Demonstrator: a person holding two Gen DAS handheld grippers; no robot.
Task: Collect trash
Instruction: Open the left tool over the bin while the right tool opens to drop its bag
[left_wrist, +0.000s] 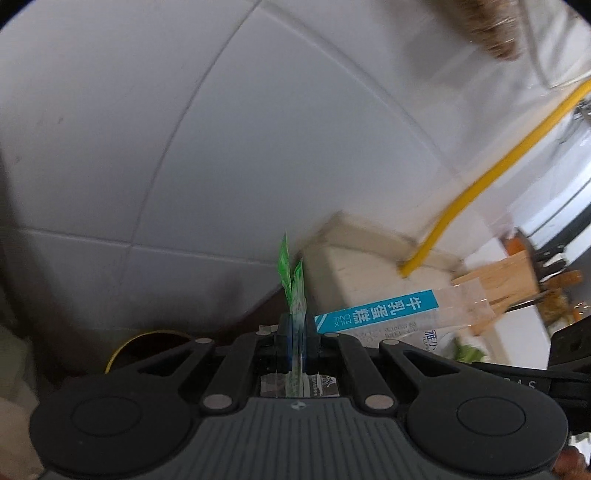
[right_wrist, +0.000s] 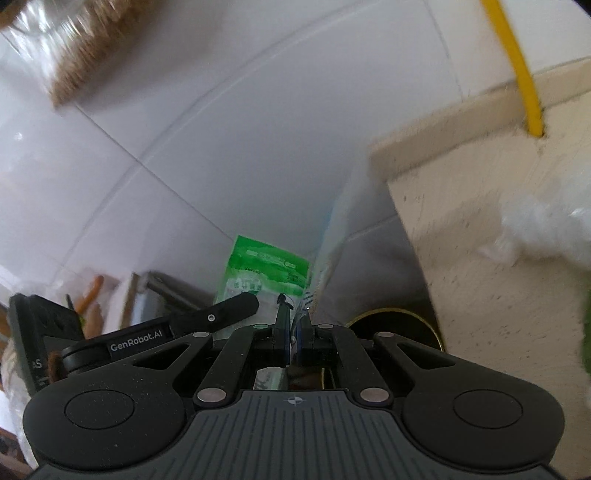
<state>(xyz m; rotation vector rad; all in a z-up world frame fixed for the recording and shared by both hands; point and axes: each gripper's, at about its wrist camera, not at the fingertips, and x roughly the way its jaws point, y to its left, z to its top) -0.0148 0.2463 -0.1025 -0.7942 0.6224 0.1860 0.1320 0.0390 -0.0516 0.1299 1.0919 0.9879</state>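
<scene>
Trash here means two snack packets, one clamped in each gripper, but the biggest thing in both views is the white tiled wall (left_wrist: 155, 140), its grey grout lines curving across the upper two thirds of each frame. Next in size is the beige speckled stone counter block (right_wrist: 480, 240), filling the right side of the right wrist view and sitting right of centre in the left wrist view. A yellow plastic pipe (left_wrist: 491, 173) runs diagonally from the upper right of the left view down into the counter's top edge. A blurred brown bristly brush head (right_wrist: 88, 55) occupies the upper left corner of the right view. A dark round bin opening with a yellow rim (right_wrist: 399, 325) lies low and right of centre in the right view, just behind the fingers.

The left gripper (left_wrist: 295, 332) has its jaws pressed nearly together on a green and clear plastic wrapper (left_wrist: 291, 284), which stands edge-on at bottom centre; in the right view its printed face shows. The right gripper (right_wrist: 291, 332) likewise has its jaws closed tight on a clear cake wrapper with a blue label strip (left_wrist: 384, 314), seen edge-on just right of centre in its own view.
</scene>
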